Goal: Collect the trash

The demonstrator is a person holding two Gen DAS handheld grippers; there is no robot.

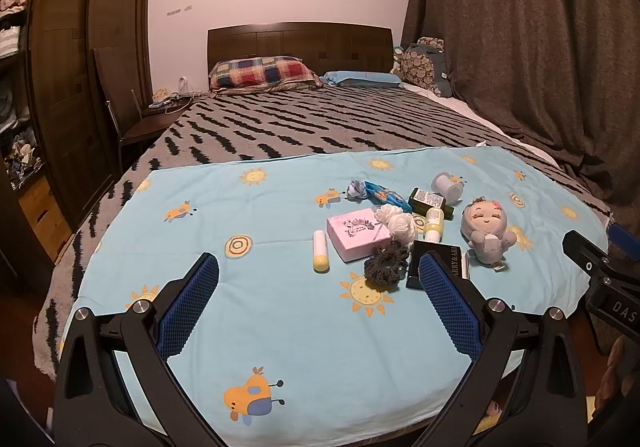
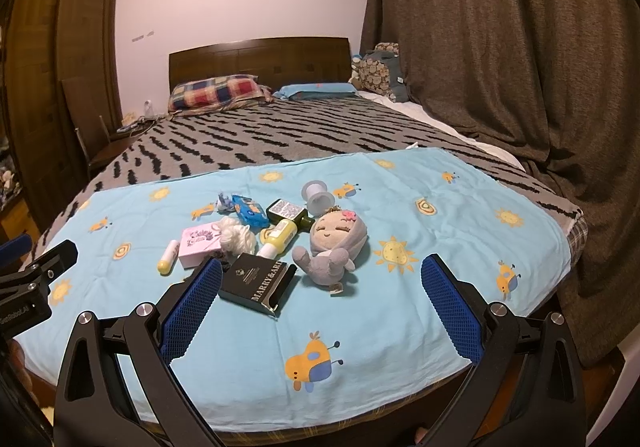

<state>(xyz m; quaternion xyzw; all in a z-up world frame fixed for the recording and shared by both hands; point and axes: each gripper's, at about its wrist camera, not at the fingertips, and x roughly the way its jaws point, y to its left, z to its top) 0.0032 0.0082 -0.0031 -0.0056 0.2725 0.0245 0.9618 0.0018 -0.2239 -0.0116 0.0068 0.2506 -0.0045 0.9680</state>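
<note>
Trash items sit clustered on a blue sheet [image 2: 400, 347]. Nearest, a black box [image 2: 256, 283] lies just ahead of the right gripper [image 2: 322, 271], beside its left finger, long axis angled rightward. Both the right and left gripper [image 1: 318, 267] are spread wide, holding nothing. Farther back lies a blue wrapper [image 2: 250, 210].

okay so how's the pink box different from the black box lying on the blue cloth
The pink box is pale, with a floral print on top; the black box is dark, with white lettering and a small emblem. The pink box looks closed, while the black box looks partly slid open at one end. The pink box lies beside the yellow-capped tube; the black box lies nearer the grey plush doll. Both are small, rectangular, and lie flat on the cloth.
</note>
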